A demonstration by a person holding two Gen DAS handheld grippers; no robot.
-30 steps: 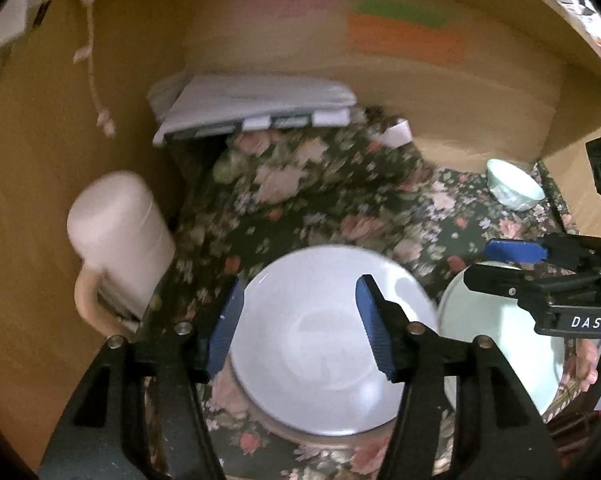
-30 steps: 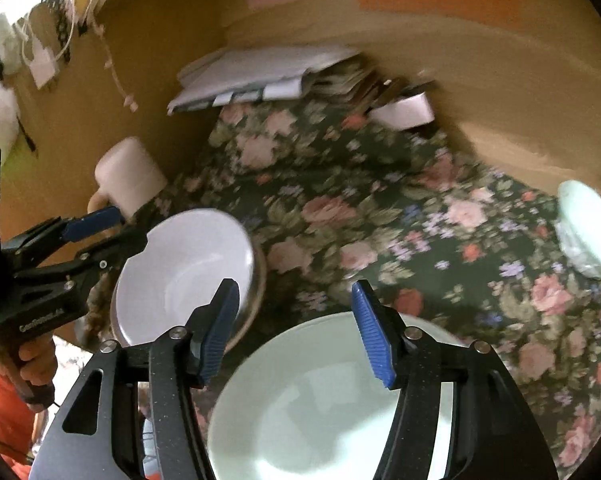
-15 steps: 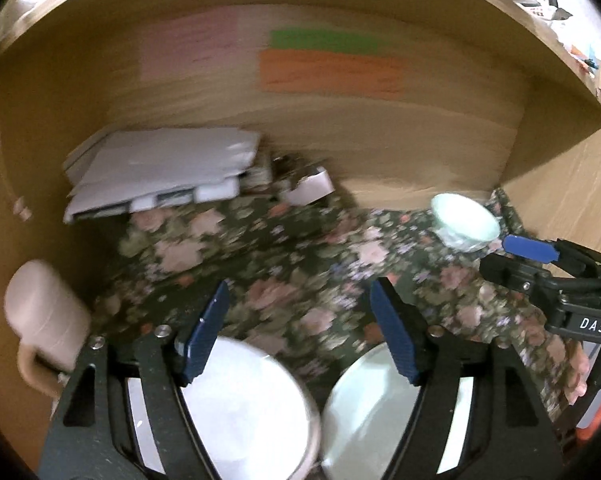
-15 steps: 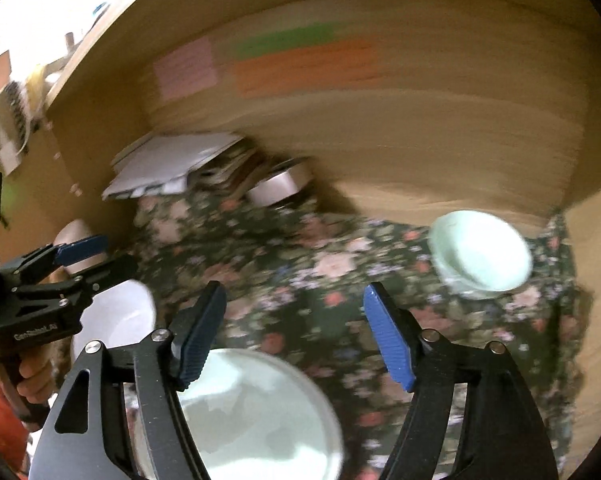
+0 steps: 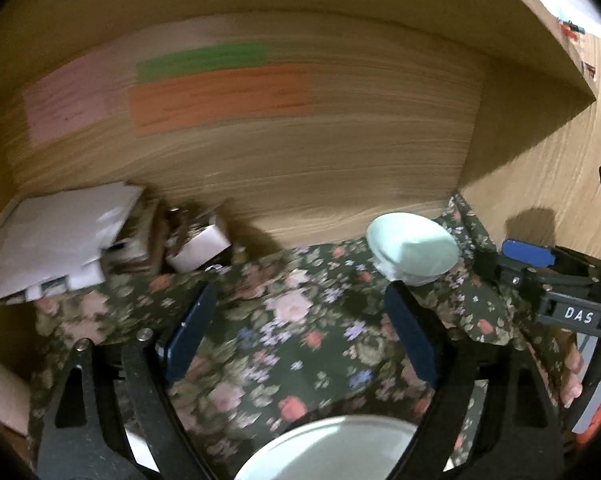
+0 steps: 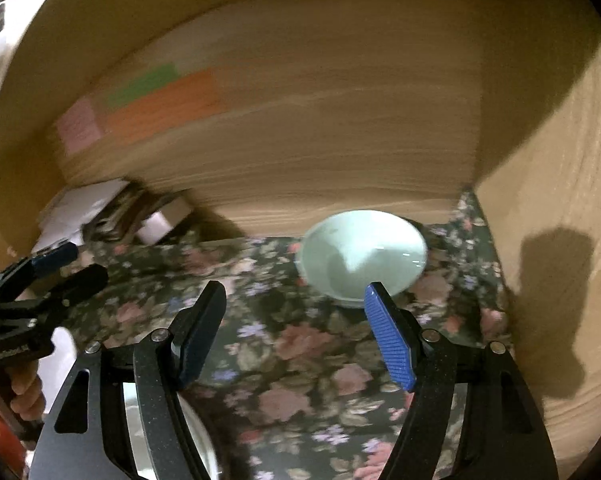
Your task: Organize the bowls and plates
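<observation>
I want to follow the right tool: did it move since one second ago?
Yes. The right tool moved toward the small bowl by the back wall, leaving the plate.

Home study nook, used for dishes.
Wooden alcove (image 5: 300, 168) held sticky notes (image 5: 216, 96), stacked papers (image 5: 56, 248), a floral cloth (image 5: 300, 340) and a pale green bowl (image 6: 360, 256).

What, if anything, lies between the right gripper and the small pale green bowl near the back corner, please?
Nothing: in the right wrist view only bare floral cloth separates the open right gripper from the bowl.
</observation>
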